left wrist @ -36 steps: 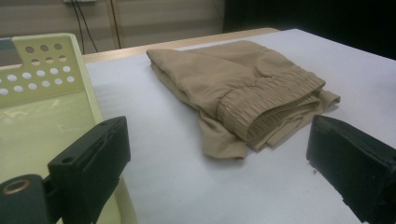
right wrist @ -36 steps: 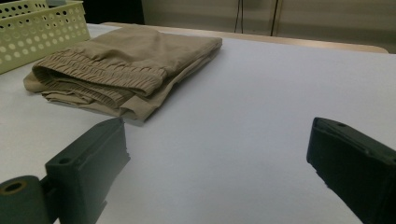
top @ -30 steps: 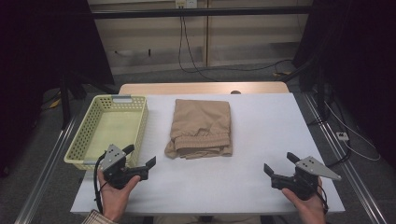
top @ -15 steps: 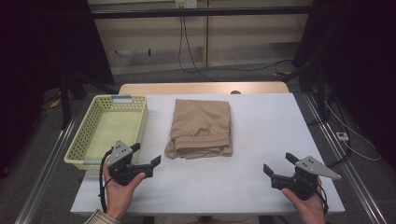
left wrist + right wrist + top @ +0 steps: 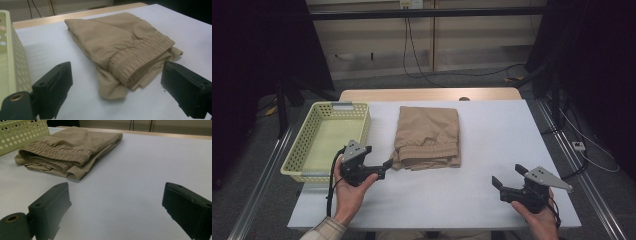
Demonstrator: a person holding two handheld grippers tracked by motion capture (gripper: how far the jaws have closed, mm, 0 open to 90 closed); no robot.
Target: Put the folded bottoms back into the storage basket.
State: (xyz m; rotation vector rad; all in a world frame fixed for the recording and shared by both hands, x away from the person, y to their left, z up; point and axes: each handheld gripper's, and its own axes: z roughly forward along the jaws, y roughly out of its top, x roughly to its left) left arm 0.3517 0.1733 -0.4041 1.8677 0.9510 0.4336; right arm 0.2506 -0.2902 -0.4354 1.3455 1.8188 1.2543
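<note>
where white table ends, dark room

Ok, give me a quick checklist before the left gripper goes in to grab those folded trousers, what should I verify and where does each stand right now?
1. Left gripper open wide enough for the cloth: ok, fingers spread apart in its own view.
2. Left gripper lined up with the trousers: ok, the elastic waistband corner sits between the fingers, just ahead of them.
3. Cloth not yet gripped: ok, both fingers are apart from the fabric.
4. Basket free to receive: ok, nothing shows inside it from above.
5. Right gripper out of the way: ok, open, over bare table on the person's right.
6. Whether the fold will hold when lifted: cannot tell.
</note>
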